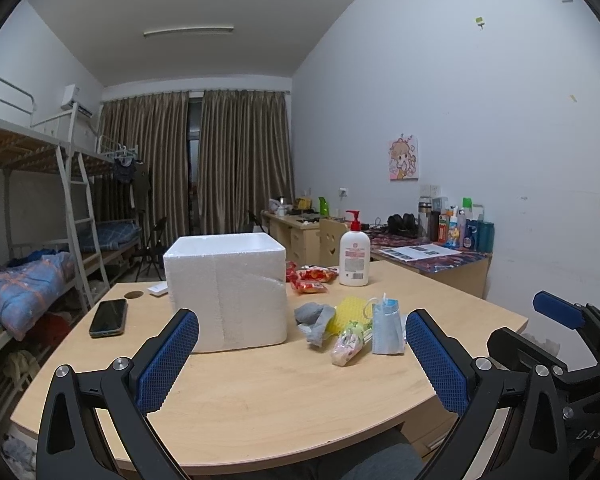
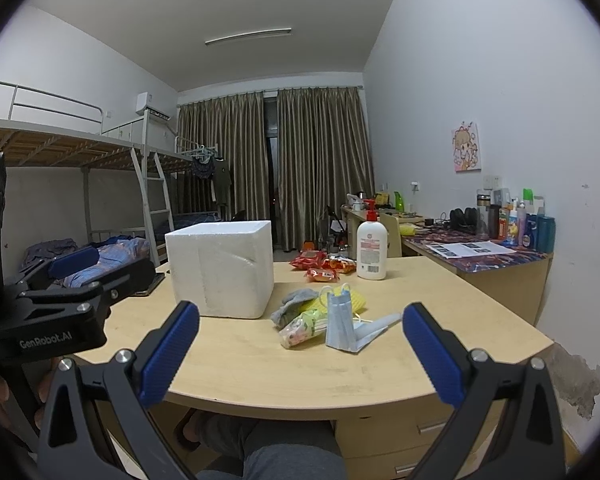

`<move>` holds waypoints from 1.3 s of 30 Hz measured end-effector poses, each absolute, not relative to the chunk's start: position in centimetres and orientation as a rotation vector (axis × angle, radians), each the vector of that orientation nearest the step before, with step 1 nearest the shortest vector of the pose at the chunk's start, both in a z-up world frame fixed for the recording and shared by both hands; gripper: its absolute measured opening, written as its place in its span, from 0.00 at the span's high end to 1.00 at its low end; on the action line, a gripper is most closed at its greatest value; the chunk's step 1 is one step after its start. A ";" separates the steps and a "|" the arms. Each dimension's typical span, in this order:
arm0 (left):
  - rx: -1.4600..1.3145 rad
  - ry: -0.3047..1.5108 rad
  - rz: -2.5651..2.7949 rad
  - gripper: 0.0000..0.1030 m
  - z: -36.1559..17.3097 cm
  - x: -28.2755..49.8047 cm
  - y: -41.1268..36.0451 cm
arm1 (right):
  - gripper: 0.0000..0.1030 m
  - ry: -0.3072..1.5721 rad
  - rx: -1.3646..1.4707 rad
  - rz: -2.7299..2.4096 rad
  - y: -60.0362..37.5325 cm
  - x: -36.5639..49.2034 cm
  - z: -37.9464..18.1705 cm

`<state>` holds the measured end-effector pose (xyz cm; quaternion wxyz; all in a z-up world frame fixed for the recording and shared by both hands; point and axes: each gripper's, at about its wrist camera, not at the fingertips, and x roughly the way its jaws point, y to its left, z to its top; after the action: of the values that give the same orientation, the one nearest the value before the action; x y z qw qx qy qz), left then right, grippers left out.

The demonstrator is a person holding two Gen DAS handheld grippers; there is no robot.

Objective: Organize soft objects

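A white foam box [image 1: 226,292] [image 2: 220,266] stands on the wooden table [image 1: 280,396] [image 2: 260,364]. Right of it lies a small pile: a grey cloth [image 1: 314,320] [image 2: 294,304], a yellow mesh item [image 1: 348,310] [image 2: 358,300], a floral pouch [image 1: 346,344] [image 2: 300,330] and blue face masks [image 1: 387,326] [image 2: 344,326]. My left gripper [image 1: 302,344] is open and empty above the table's near edge. My right gripper [image 2: 300,340] is open and empty, short of the pile. The right gripper also shows in the left wrist view [image 1: 560,312], and the left gripper in the right wrist view [image 2: 74,264].
A black phone [image 1: 109,317] and a small white item [image 1: 158,290] lie left of the box. Red snack packets [image 1: 312,280] [image 2: 320,266] and a white pump bottle [image 1: 354,254] [image 2: 371,248] stand behind the pile. A cluttered desk [image 1: 432,256] is at right, bunk beds [image 1: 40,240] at left.
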<state>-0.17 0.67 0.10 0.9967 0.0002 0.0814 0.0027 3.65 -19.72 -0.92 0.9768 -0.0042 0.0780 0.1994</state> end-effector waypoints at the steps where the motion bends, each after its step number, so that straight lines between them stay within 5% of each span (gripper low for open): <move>1: 0.001 0.164 0.003 0.00 0.1 -0.2 0.7 | 0.00 0.158 -0.007 0.402 -19.7 3.6 -0.9; 39: -0.002 0.168 -0.003 0.00 -0.1 -0.1 0.7 | 0.00 0.166 -0.007 0.400 -19.8 3.9 -1.2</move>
<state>-0.13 0.70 -0.05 0.9965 -0.0008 0.0838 -0.0013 3.88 -19.78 -1.16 0.9767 -0.0036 0.0821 0.1984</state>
